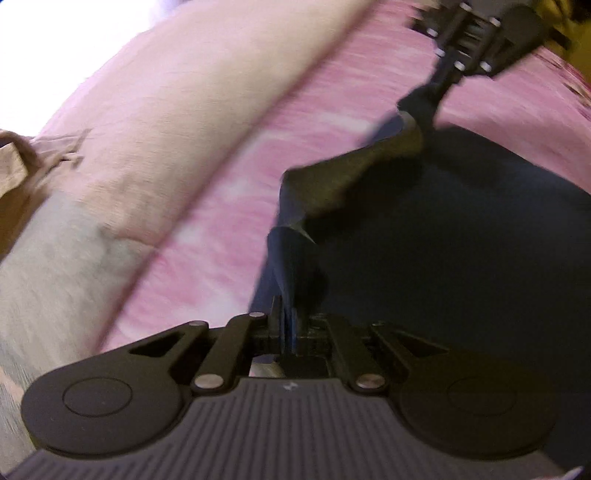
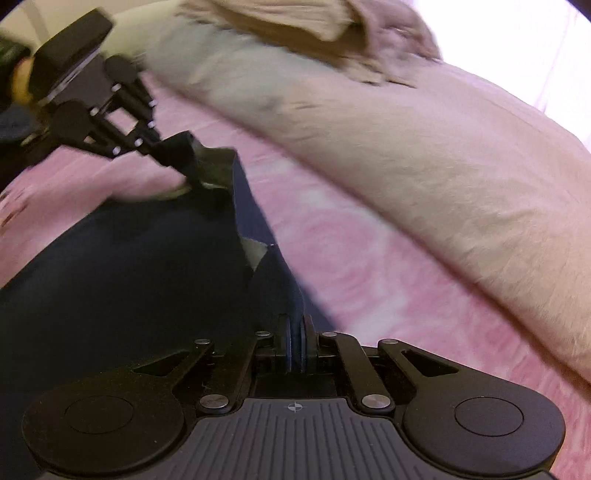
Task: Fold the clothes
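Observation:
A dark navy garment [image 1: 443,240] lies on a pink bed sheet [image 1: 229,192] and also shows in the right wrist view [image 2: 122,277]. My left gripper [image 1: 290,317] is shut on one end of its raised edge. My right gripper [image 2: 295,332] is shut on the other end of that edge. The edge hangs stretched between the two grippers, lifted off the rest of the cloth. Each gripper shows in the other's view, the right one [image 1: 424,107] at the top right and the left one [image 2: 188,166] at the upper left. Both views are motion-blurred.
A long pale pink and grey pillow or rolled blanket [image 2: 424,147] lies along the far side of the sheet [image 2: 351,258]. A crumpled tan garment [image 2: 295,22] rests on its far end and shows at the left edge in the left wrist view [image 1: 22,166].

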Tool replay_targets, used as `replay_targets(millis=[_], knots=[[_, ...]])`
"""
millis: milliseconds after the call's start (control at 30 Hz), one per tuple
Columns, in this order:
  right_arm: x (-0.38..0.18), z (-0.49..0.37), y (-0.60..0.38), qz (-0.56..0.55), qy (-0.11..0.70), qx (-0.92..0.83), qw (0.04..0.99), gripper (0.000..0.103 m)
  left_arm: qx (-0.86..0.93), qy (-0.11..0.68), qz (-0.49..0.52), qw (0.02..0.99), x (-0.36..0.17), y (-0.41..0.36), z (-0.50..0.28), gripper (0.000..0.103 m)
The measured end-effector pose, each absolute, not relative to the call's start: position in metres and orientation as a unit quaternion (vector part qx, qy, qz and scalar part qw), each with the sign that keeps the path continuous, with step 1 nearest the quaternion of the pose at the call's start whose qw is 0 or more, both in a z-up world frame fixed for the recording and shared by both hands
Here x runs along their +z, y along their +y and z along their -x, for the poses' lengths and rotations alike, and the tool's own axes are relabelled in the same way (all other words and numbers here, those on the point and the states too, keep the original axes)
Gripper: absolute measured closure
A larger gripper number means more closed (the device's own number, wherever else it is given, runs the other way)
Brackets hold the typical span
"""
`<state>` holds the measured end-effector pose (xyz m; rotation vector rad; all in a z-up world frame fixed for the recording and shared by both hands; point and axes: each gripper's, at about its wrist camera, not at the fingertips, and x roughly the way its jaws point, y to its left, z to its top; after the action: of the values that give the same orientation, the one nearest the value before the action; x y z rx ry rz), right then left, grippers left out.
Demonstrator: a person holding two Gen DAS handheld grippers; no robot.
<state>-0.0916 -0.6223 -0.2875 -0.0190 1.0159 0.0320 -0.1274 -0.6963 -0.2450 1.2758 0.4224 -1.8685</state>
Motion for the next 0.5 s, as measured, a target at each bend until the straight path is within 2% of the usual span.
replay_targets(millis=[233,500], knots=[[-0.293,0.176,-0.516,0.05,0.528,0.094,0.843,0.101,-0.736,0.158,-0.565,0.336,-0.258,-0.541,0.159,0.102],[-0.324,0.245,-0.439,0.063,0.549,0.127,0.823,0.101,-0.721,0.165,-0.581,0.339,-0.275,-0.427,0.184,0.103]])
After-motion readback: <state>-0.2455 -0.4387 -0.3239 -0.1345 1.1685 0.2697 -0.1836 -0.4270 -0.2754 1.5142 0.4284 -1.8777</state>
